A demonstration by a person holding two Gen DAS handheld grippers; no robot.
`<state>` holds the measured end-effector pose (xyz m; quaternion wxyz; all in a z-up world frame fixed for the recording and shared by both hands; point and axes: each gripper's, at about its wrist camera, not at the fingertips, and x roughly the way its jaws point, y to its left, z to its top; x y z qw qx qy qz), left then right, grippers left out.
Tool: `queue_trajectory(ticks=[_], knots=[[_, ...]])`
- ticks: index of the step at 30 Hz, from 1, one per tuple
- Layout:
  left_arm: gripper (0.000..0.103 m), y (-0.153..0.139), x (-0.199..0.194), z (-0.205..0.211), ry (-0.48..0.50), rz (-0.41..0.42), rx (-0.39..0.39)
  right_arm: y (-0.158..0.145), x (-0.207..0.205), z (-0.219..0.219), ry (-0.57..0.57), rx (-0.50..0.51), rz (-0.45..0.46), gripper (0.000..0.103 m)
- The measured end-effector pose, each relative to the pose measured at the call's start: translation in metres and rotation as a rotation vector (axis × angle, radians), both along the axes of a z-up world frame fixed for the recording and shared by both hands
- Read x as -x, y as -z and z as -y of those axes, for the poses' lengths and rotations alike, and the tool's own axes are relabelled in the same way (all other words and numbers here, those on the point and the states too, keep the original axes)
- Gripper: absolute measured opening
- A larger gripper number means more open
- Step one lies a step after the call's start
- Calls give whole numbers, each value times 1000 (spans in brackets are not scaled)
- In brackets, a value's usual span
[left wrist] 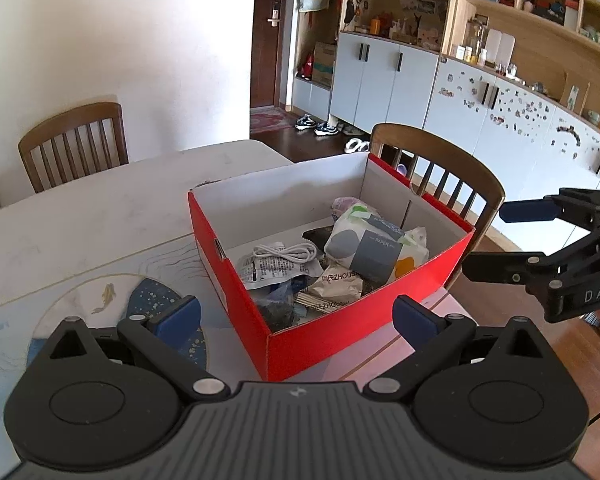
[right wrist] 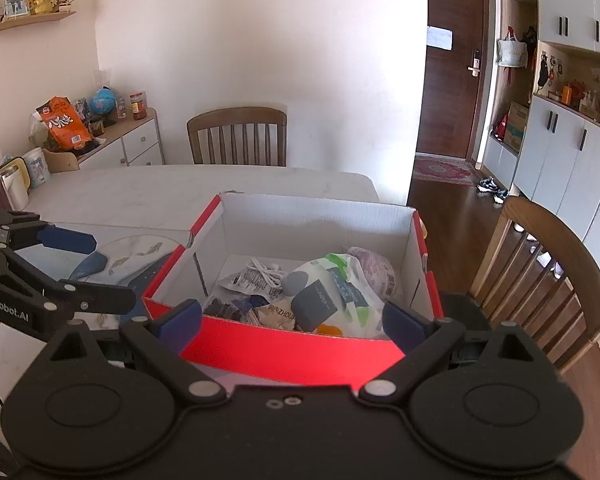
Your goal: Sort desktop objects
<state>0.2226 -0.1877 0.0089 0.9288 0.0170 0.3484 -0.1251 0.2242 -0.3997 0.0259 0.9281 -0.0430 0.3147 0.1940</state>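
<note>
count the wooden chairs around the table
2. One chair stands at the table's far side against the white wall; the other chair is at the right end, beside the red box. More may sit outside both views.

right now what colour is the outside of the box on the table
Red outside, white inside; clearest in the right wrist view.

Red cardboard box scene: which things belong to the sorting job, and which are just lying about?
Job:
- red cardboard box
- white coiled cable
- patterned tissue pack
- left claw, open
- right claw, open

Lying about:
- wooden slatted chairs
- orange snack bag
- blue globe
</note>
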Motion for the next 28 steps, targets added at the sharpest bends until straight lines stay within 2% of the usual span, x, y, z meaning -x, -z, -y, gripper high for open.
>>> queue_trajectory(ticks=[28], knots=[[103, -1, 4, 13, 33, 0, -1, 7, 10, 6, 33, 0, -25, 97]])
